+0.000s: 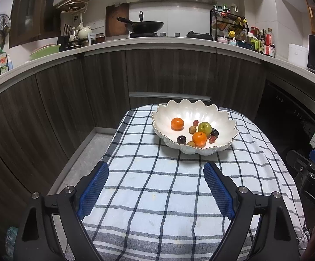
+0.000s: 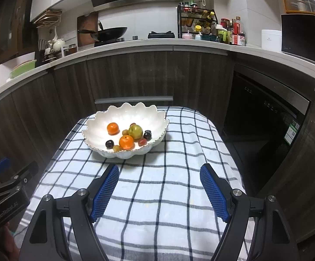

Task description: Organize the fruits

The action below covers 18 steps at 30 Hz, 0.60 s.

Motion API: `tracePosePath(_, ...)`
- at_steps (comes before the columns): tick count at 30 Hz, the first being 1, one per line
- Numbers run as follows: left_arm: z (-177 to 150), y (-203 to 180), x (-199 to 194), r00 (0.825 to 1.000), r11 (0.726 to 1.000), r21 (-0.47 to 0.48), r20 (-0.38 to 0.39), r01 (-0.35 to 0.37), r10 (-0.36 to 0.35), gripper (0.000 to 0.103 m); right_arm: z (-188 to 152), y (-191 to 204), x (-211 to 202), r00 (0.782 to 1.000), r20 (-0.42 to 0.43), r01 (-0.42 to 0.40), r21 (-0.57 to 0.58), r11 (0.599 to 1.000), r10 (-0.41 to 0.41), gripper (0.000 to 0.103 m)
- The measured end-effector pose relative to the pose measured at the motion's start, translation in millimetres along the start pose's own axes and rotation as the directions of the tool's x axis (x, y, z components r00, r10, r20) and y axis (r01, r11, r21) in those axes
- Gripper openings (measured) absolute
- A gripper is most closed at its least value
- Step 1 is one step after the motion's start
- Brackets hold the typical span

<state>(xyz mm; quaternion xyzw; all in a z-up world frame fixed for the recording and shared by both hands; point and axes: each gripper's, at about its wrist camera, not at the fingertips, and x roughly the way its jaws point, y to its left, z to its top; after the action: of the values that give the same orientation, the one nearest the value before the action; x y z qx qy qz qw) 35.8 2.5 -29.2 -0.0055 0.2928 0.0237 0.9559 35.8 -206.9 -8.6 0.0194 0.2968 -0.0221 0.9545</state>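
A white scalloped bowl (image 1: 220, 117) stands on the far part of the checked tablecloth (image 1: 157, 184). In it lie two oranges (image 1: 177, 123), a green apple (image 1: 204, 127), dark plums (image 1: 181, 139) and several small fruits. The bowl also shows in the right wrist view (image 2: 148, 115), with an orange (image 2: 126, 142) and the apple (image 2: 135, 131). My left gripper (image 1: 156, 168) is open and empty, well short of the bowl. My right gripper (image 2: 159, 170) is open and empty, near the bowl's front right.
The small table stands in front of dark wood cabinets (image 1: 168, 71) under a white counter. A dishwasher (image 2: 264, 117) is at the right. Floor (image 1: 85, 152) shows left of the table. A wok (image 1: 144, 26) and bottles sit on the counter.
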Motion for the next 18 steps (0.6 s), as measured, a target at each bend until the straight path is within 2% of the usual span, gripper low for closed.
tracePosePath(18,0.7,-4.1,-3.7,1.000,1.000,0.006,0.005,0.003,-0.003,0.090,0.3,-3.3,1.3,1.000,-0.001,-0.010,0.017,1.000,0.010,0.078)
